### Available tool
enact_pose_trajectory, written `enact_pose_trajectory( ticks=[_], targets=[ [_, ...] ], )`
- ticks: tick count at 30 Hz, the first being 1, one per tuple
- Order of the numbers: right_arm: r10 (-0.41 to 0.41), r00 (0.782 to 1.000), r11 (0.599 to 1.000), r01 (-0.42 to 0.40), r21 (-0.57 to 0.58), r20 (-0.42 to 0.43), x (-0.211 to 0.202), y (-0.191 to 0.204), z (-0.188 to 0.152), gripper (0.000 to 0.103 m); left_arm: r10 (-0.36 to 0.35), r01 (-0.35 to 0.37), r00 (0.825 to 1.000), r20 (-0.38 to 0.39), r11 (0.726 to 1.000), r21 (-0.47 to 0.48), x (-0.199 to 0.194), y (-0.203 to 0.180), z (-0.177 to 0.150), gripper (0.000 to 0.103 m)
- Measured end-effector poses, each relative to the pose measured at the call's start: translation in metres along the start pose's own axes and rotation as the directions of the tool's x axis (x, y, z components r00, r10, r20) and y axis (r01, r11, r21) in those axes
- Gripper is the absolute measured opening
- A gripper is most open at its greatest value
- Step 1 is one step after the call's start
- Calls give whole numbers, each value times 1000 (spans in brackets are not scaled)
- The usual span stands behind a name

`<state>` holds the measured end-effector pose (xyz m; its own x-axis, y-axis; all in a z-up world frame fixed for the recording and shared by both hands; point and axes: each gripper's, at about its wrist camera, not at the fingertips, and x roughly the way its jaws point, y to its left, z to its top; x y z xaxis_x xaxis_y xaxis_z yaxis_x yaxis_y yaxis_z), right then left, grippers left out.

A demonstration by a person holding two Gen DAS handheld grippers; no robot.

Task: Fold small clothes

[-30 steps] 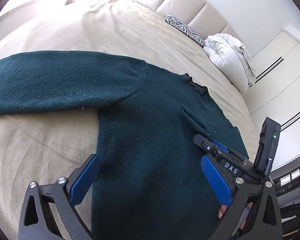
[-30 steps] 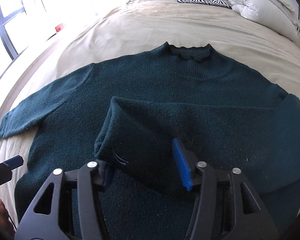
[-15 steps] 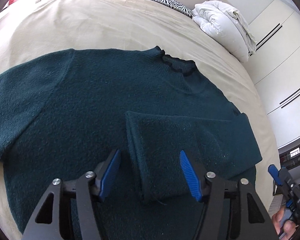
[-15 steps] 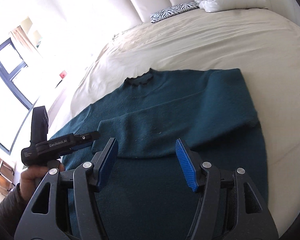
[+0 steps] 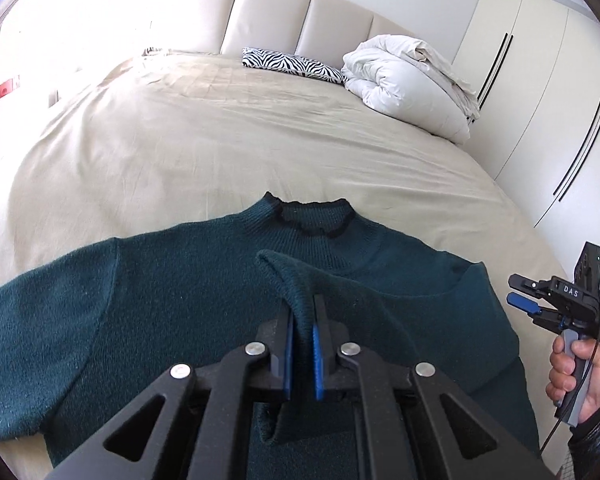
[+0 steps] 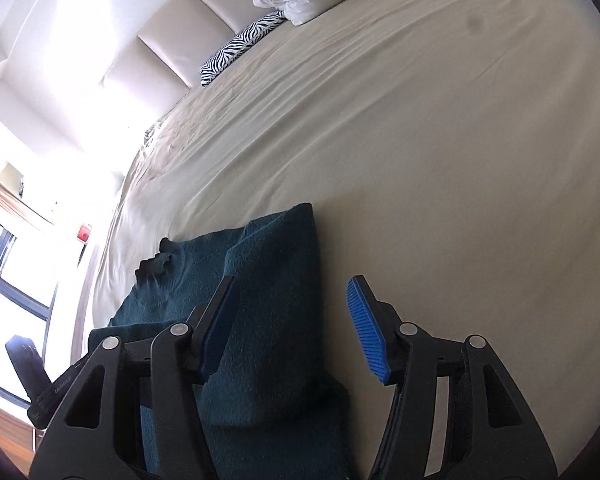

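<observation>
A dark green knit sweater [image 5: 172, 300] lies flat on the beige bed, collar [image 5: 312, 220] away from me. Its right sleeve is folded across the chest. My left gripper [image 5: 301, 320] is shut on the cuff end of that folded sleeve [image 5: 300, 280] and lifts it a little. My right gripper [image 6: 292, 320] is open and empty over the sweater's right edge [image 6: 276, 280], one finger over the fabric, the other over bare sheet. It also shows at the right of the left wrist view [image 5: 528, 300]. The left sleeve [image 5: 28, 340] lies spread out to the left.
The beige bed sheet [image 5: 220, 140] stretches far beyond the sweater. A zebra-print pillow [image 5: 292, 65] and a white folded duvet [image 5: 412, 84] lie by the padded headboard. White wardrobe doors [image 5: 540, 100] stand to the right. A window [image 6: 8, 260] is at the left.
My left gripper has closed on the folded sleeve's cuff and raised it. My right gripper has swung away to the sweater's right edge and stays open.
</observation>
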<state>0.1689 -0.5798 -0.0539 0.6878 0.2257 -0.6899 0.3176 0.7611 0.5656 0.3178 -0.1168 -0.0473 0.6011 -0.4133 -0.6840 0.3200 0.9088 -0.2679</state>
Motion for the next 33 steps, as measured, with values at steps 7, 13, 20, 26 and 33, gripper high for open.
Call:
enact_pose_trajectory(
  ticks=[7, 13, 20, 26, 33],
  targets=[
    [-47, 992, 998, 50, 24, -121, 74, -9, 34, 27, 14, -14, 999, 43, 1000, 12, 13, 11, -14, 8],
    [-104, 991, 994, 102, -24, -90, 80, -9, 38, 6, 88, -80, 967, 239, 996, -40, -17, 15, -18, 8],
    [-121, 990, 993, 120, -9, -67, 79, -19, 36, 5, 147, -143, 988, 55, 987, -67, 23, 25, -35, 8],
    [-95, 992, 995, 97, 30, -84, 82, -26, 37, 4, 79, -84, 996, -36, 985, -148, 39, 49, -36, 13],
    [-202, 975, 978, 196, -70, -93, 34, 2, 9, 28, 18, -22, 1000, -23, 984, -179, 40, 56, -39, 19]
  ],
)
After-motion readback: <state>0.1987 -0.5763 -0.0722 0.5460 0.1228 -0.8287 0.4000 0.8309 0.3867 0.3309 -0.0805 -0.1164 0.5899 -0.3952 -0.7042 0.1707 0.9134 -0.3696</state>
